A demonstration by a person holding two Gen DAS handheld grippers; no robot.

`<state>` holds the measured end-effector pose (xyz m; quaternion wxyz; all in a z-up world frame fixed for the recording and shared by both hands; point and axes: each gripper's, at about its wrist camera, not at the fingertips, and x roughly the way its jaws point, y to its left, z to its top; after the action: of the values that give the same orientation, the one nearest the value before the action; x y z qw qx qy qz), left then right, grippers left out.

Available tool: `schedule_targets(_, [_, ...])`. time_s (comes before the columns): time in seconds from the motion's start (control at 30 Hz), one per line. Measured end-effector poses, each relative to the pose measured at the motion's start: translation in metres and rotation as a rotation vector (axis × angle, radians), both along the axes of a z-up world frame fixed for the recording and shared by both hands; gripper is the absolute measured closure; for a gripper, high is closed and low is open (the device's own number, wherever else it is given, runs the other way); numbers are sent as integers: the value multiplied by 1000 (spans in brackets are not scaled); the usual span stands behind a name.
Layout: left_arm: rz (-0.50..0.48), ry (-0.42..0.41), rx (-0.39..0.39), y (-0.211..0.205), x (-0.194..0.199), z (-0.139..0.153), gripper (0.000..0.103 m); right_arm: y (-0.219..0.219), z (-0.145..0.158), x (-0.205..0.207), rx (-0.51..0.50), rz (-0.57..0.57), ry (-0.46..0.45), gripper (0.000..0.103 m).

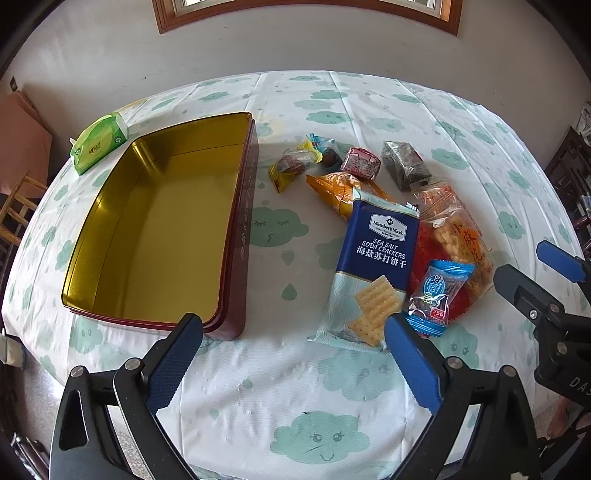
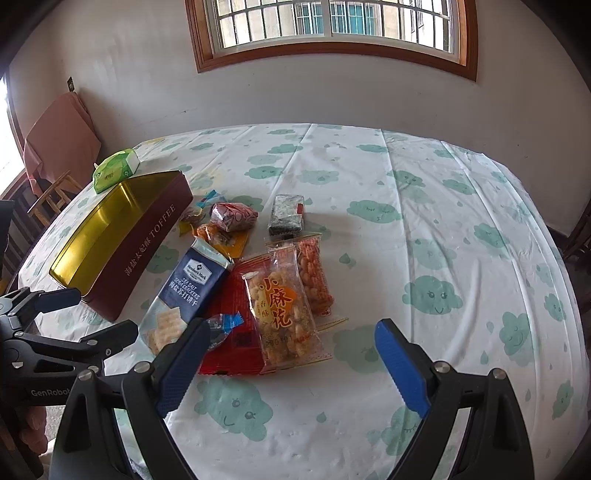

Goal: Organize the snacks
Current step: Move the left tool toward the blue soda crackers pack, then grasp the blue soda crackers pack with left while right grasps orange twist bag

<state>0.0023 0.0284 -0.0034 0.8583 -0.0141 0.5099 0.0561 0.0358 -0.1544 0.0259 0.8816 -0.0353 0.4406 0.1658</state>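
Note:
An open maroon tin [image 1: 236,236] with a gold inside stands empty at the left; it also shows in the right wrist view [image 2: 147,243]. Right of it lies a pile of snacks: a blue soda cracker pack [image 1: 373,266] [image 2: 192,284], a fried twist bag [image 1: 454,236] [image 2: 280,310], a small blue candy [image 1: 436,295], an orange packet [image 1: 336,188], a pink wrapped sweet [image 1: 360,162], a dark seaweed block [image 1: 404,166] [image 2: 288,214]. My left gripper [image 1: 293,332] is open and empty, just before the cracker pack. My right gripper [image 2: 291,341] is open and empty over the twist bag's near end.
A green tissue pack [image 1: 99,142] lies behind the tin. The table wears a white cloth with green clouds [image 2: 443,240]. A wooden chair [image 2: 48,199] stands at the left edge. A wall with a window [image 2: 332,29] is behind the table.

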Motion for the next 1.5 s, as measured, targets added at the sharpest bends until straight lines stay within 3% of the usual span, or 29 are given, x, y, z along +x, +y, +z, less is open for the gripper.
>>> schedule_targets(0.93, [-94, -37, 24, -12, -4, 11, 12, 0, 2, -1, 14, 5, -13, 10])
schedule_targets(1.17, [-130, -17, -11, -12, -2, 8, 29, -1, 0, 1, 11, 2, -8, 11])
schedule_targets(1.23, [-138, -9, -27, -11, -2, 7, 34, 0, -2, 4, -3, 9, -6, 14])
schedule_targets(1.5, [-188, -20, -48, -17, 0, 9, 35, 10, -18, 24, -29, 54, 44, 37])
